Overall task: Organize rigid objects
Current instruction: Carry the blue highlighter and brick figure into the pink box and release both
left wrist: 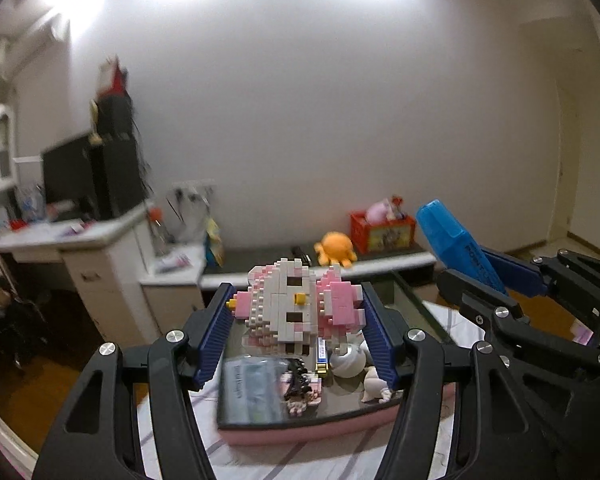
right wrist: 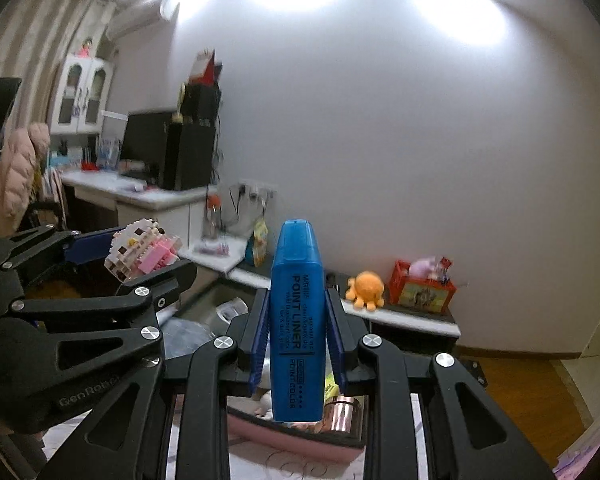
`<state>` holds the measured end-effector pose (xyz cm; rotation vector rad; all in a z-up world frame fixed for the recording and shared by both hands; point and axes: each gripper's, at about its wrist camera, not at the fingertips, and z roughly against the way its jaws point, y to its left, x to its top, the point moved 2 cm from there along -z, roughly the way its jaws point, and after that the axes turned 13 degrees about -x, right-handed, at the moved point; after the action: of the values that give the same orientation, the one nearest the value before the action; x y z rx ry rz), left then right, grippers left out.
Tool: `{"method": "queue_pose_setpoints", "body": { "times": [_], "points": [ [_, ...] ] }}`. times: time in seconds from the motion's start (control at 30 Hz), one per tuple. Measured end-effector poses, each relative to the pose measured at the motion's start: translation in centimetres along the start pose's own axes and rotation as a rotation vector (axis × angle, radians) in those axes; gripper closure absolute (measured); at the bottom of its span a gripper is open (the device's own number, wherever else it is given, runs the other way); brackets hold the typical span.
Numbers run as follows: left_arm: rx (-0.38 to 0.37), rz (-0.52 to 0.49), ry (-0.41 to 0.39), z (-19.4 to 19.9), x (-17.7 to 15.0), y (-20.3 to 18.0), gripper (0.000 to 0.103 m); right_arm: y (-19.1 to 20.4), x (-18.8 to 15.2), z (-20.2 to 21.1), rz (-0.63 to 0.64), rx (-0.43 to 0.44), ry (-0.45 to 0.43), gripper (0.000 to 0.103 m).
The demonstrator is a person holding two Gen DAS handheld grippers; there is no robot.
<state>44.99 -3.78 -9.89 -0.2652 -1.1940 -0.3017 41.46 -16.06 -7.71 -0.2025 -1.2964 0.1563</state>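
My left gripper is shut on a pink and white brick-built figure, held in the air between its blue pads. The same figure shows at the left of the right wrist view. My right gripper is shut on a blue highlighter that stands upright between its pads; the highlighter also appears at the right of the left wrist view. Below both grippers lies a pink-rimmed tray holding a packet, a small doll, shells and other small items.
The tray rests on a pale patterned cloth. Behind it a low white shelf carries an orange plush octopus and a red crate. A white desk with a black monitor stands at left. Wooden floor lies to the right.
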Motion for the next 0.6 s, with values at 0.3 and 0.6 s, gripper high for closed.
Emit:
{"method": "queue_pose_setpoints", "body": {
  "times": [0.3, 0.6],
  "points": [
    [-0.012, 0.047, 0.241, -11.3, -3.8, 1.7, 0.041, 0.5, -4.4, -10.1, 0.003, 0.043, 0.22, 0.076],
    [0.001, 0.043, 0.297, -14.4, -5.6, 2.2, 0.039, 0.2, -6.7, -13.6, -0.032, 0.077, 0.311, 0.075]
  ]
}}
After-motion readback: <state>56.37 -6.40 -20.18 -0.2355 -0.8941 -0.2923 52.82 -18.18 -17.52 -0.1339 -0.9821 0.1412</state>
